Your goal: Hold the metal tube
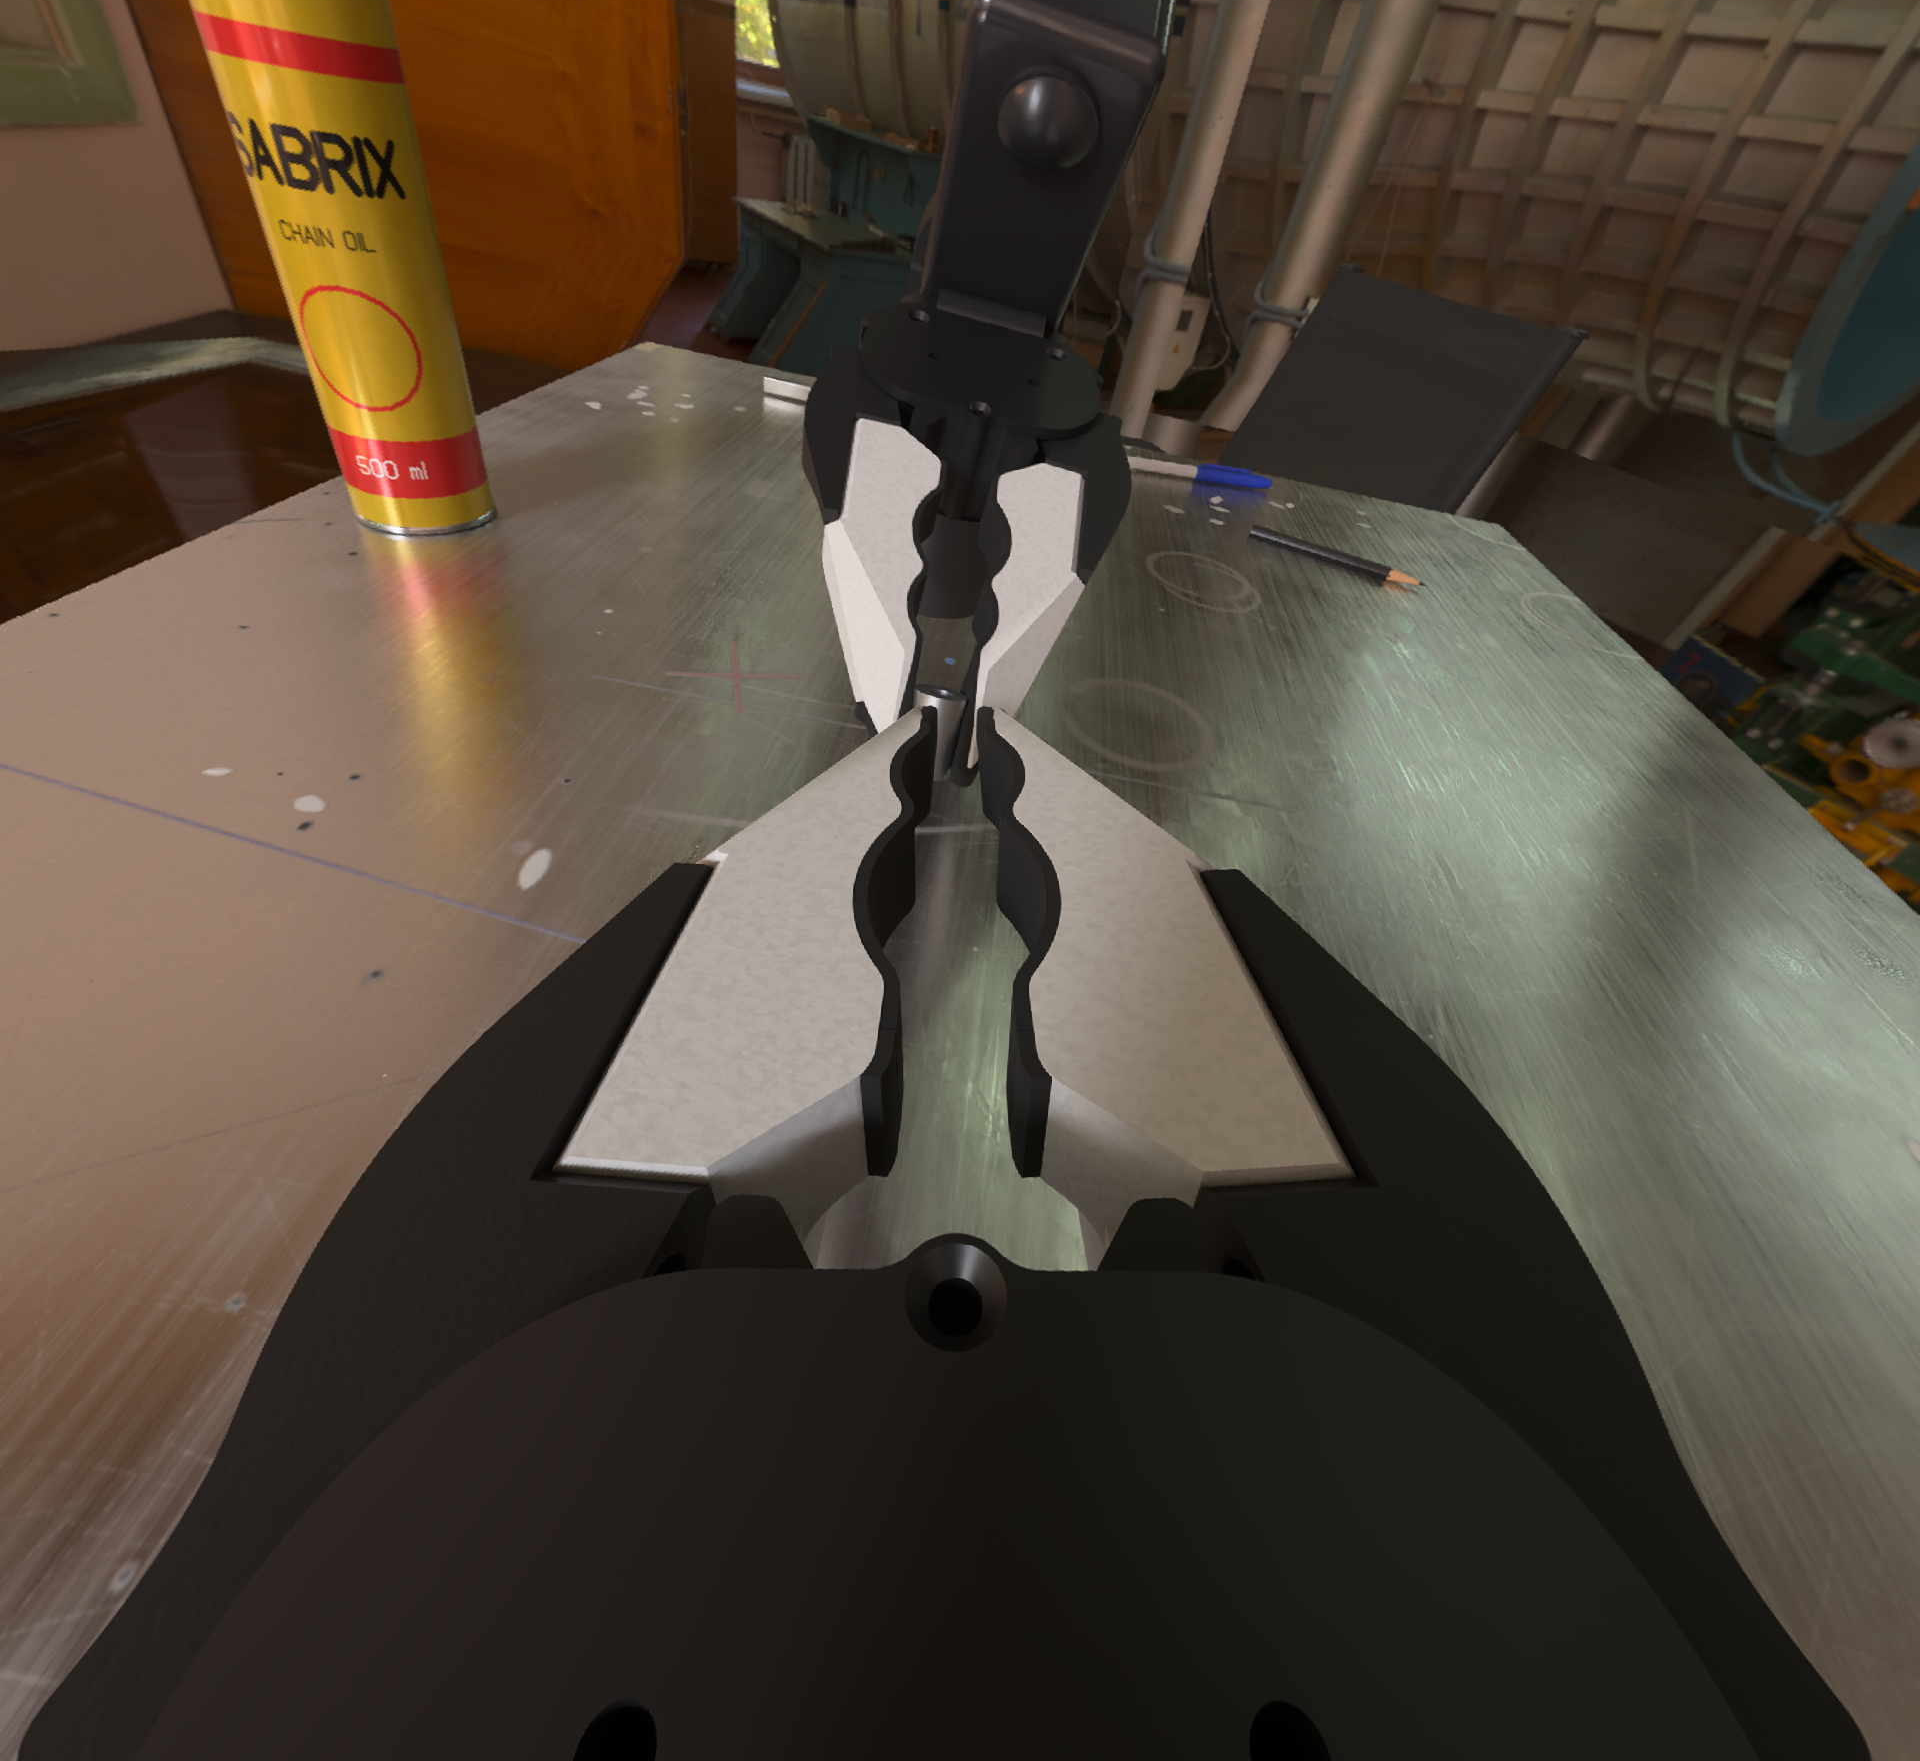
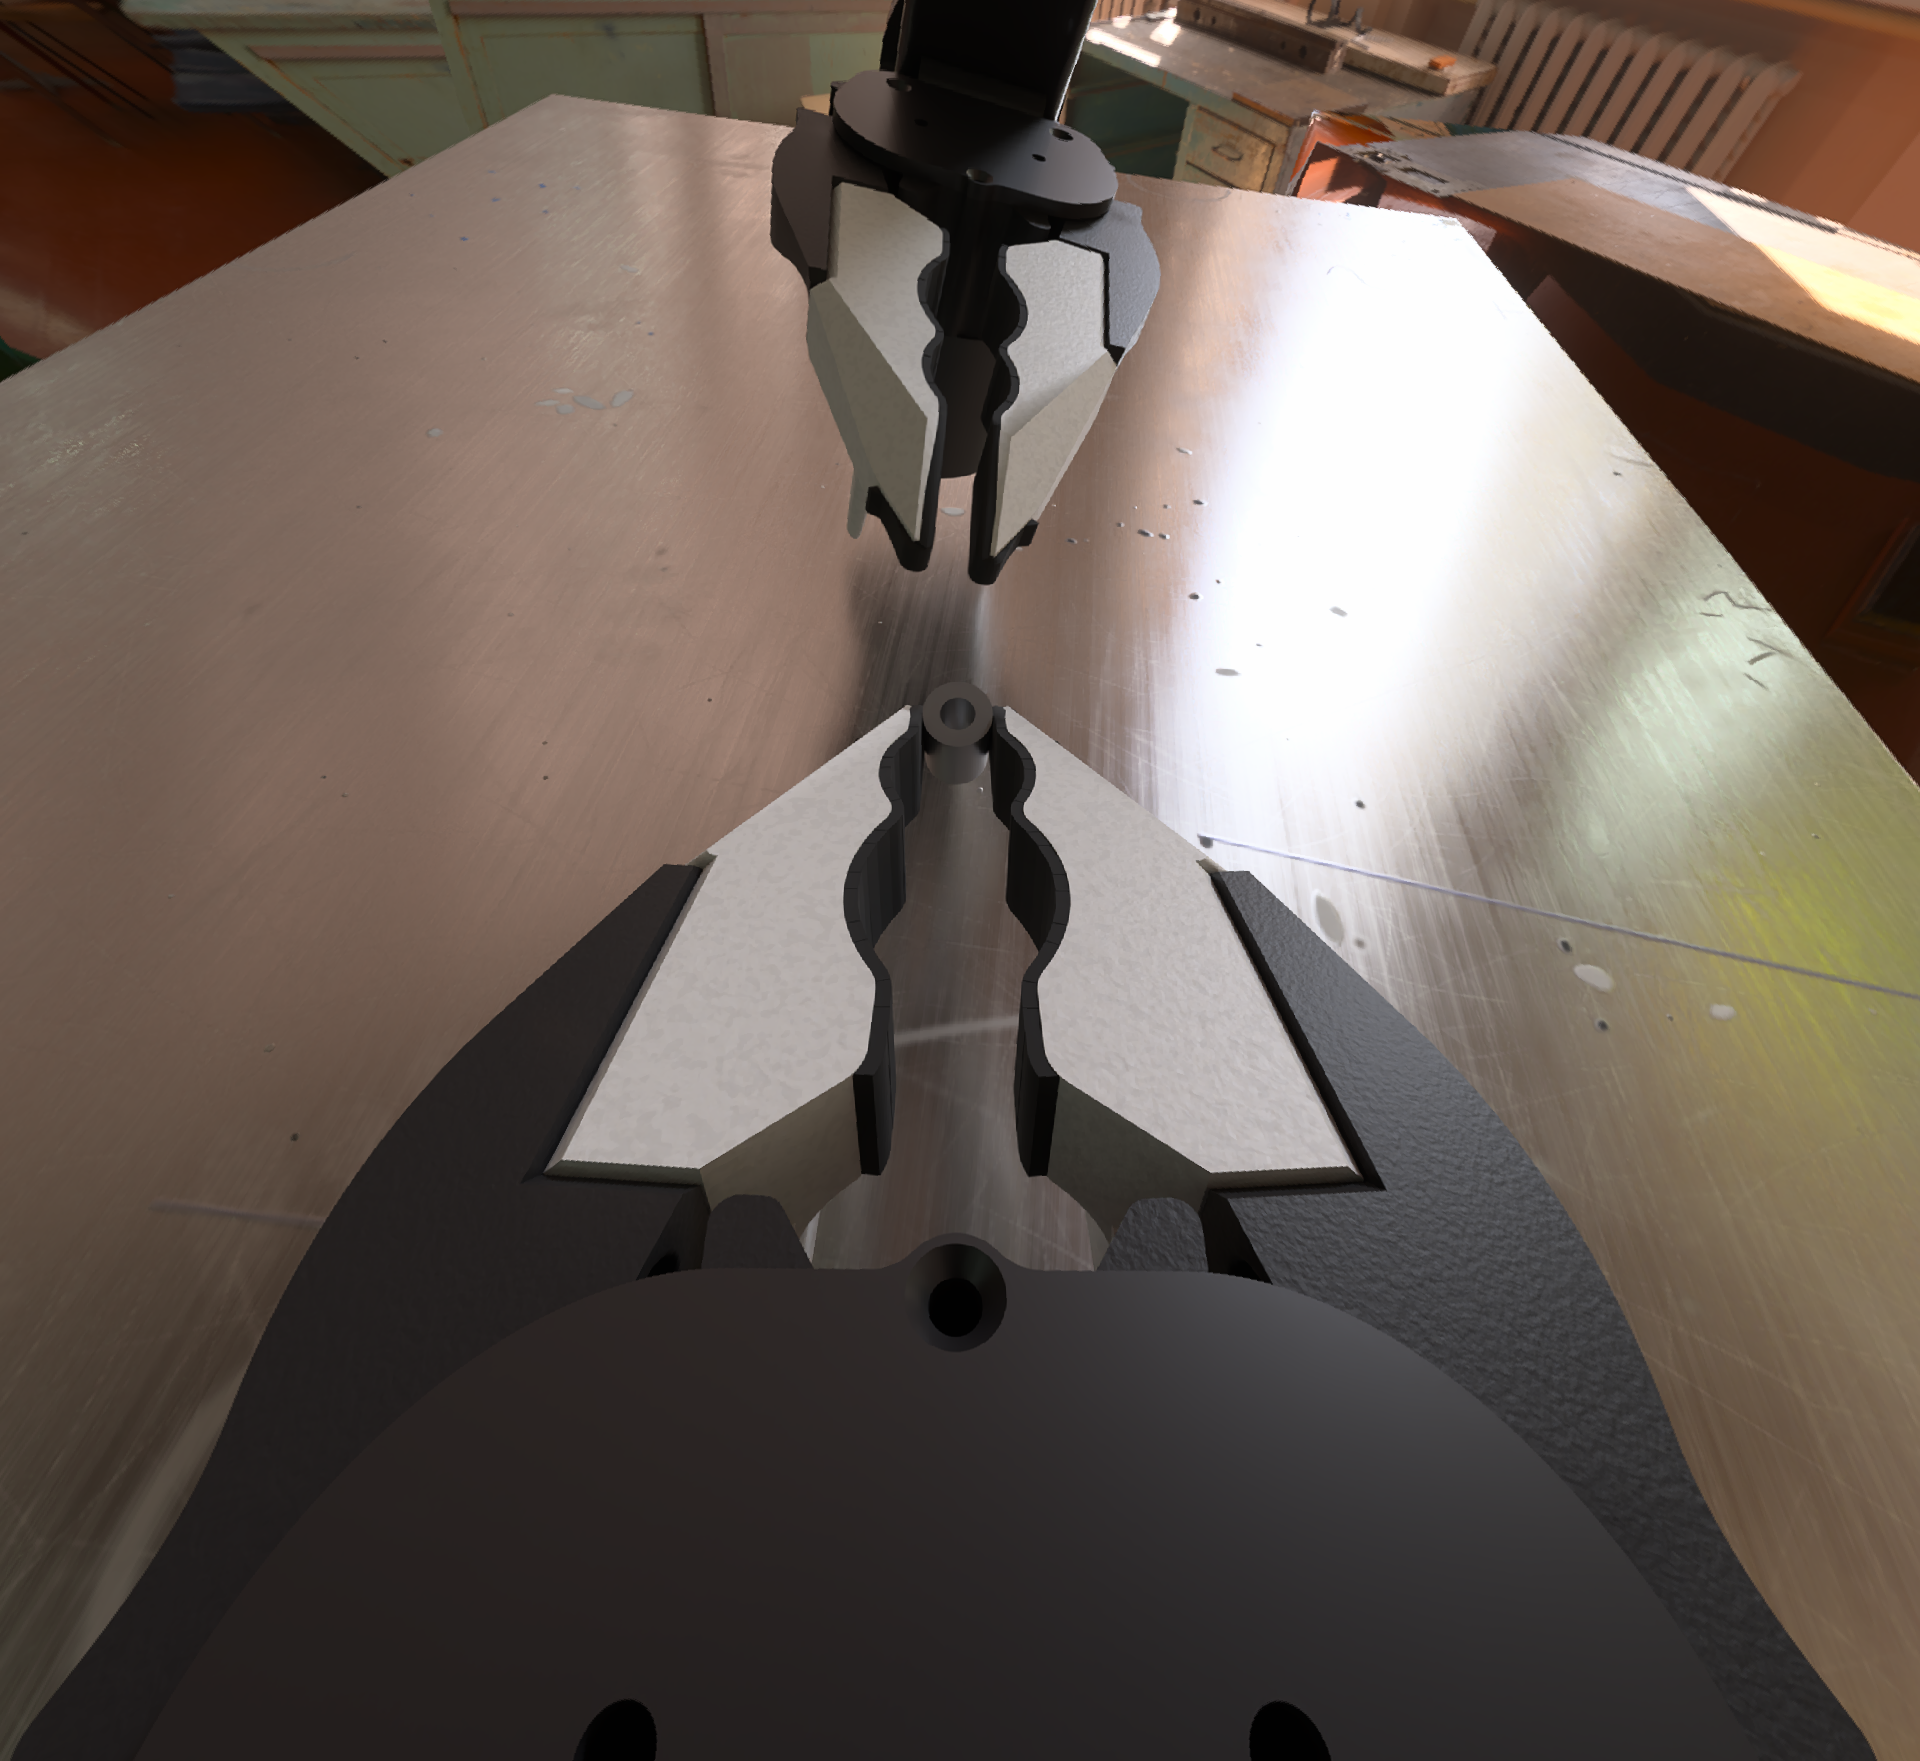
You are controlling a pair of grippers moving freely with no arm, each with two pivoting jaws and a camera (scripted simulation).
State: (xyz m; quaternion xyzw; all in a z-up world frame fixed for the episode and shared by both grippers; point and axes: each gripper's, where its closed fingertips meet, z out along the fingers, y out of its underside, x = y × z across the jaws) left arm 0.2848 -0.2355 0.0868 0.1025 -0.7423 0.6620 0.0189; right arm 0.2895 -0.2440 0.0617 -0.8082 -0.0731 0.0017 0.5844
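Note:
A short metal tube [image 2: 953,732] stands upright between my right gripper's [image 2: 956,737] fingertips, its open end up, just above the metal table [image 2: 416,589]. The right jaws are closed on it. My left gripper [image 2: 948,563] faces the right one from beyond the tube, a little higher and clear of it, with table showing between them. Its jaws stand a narrow gap apart and hold nothing. In the left wrist view the tube [image 1: 940,724] shows just past my left gripper's [image 1: 953,743] tips, at the tips of the right gripper [image 1: 940,705].
A tall yellow spray can [image 1: 332,205] stands at the far left of the table [image 1: 1455,828]. A blue-capped pen [image 1: 1216,475] and a dark pencil [image 1: 1335,558] lie at the far right. Workshop benches and a radiator stand beyond the table edges.

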